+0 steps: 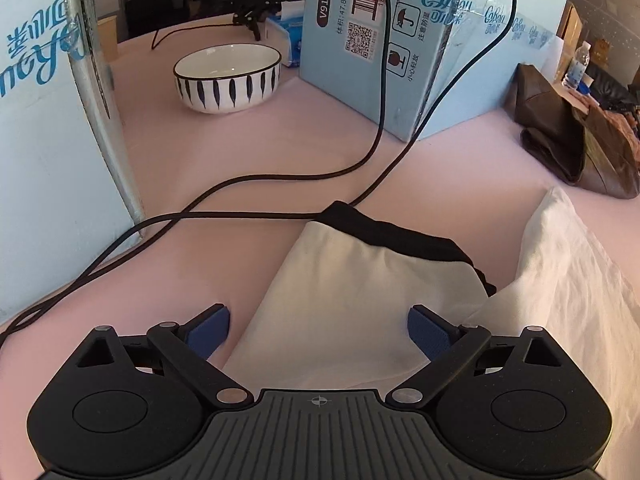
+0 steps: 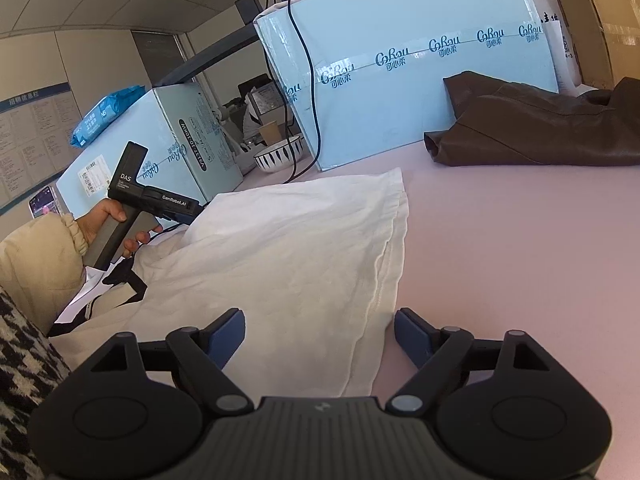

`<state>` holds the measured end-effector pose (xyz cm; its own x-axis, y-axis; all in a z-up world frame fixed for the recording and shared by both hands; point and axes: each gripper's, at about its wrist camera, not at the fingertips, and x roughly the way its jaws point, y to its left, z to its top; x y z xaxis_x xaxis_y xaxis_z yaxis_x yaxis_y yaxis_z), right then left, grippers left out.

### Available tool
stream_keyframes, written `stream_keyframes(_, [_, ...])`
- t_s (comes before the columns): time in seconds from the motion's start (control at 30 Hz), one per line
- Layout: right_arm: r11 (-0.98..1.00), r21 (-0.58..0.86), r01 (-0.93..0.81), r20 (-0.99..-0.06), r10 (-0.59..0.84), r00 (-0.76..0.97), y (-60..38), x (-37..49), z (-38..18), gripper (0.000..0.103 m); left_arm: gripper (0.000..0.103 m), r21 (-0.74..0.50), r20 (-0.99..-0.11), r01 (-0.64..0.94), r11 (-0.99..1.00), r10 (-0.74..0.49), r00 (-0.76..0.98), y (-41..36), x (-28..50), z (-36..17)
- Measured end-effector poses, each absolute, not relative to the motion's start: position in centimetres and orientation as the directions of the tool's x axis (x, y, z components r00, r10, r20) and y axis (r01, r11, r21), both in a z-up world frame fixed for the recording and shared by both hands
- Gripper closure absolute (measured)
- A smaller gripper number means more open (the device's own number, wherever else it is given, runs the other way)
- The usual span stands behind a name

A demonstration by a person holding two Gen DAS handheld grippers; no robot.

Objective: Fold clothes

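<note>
Down on the pink table (image 1: pixel 280 152) we hold both grippers tilted toward the white garment (image 2: pixel 288 248), which lies spread across the near part of the table. Our left gripper (image 1: pixel 318 332) has its jaws standing wide over a white sleeve with a black cuff (image 1: pixel 352 280), the blue pads (image 1: pixel 210 334) clear of the cloth and nothing gripped. In the right wrist view, our left hand (image 2: pixel 116 228) wraps the grey handle, a cream sleeve (image 2: pixel 40 264) at the wrist. Our right gripper (image 2: pixel 320 332) is likewise spread wide, empty, straddling the garment's folded edge without pinching it. Beyond the sleeve stands a white bowl with dark leaf marks (image 1: pixel 228 78), nothing visible inside it. Two pale blue cartons (image 1: pixel 384 40) stand behind, two black cables (image 1: pixel 280 178) trailing past them, and a brown garment (image 2: pixel 540 128) lies well apart.
</note>
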<state>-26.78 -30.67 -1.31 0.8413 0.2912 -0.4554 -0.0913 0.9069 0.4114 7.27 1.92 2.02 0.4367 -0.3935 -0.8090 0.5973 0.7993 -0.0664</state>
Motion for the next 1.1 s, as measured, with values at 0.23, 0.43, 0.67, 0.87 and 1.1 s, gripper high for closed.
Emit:
stream_keyframes(0.23, [0.895,0.436,-0.093,-0.443,0.304,0.844,-30.9,-26.7,-1.4,0.017,0.093,-0.117,-0.781,0.460,0.880,-0.368,0.505,4.0,8.4,2.8])
stream_keyframes(0.43, [0.903,0.421,-0.091,-0.446,0.293,0.846,-30.6,-26.7,-1.4,0.017,0.103,-0.005,-0.662,0.462,0.887,-0.350,0.663,3.6,3.7,5.0])
stream_keyframes(0.67, [0.910,0.403,-0.093,-0.448,0.285,0.848,-30.3,-26.8,-1.4,0.016,0.102,0.089,-0.506,0.250,0.964,-0.172,0.845,6.0,5.9,7.0])
stream_keyframes(0.87, [0.910,0.404,-0.096,-0.444,0.287,0.849,-30.4,-26.9,-1.5,0.016,0.089,0.154,-0.581,0.078,0.985,0.026,0.813,7.1,11.0,3.3])
stream_keyframes(1.1, [0.910,0.399,-0.110,-0.451,0.299,0.841,-30.2,-26.7,-1.3,0.011,0.040,0.055,-0.496,0.095,0.994,-0.055,0.867,10.9,7.1,7.4])
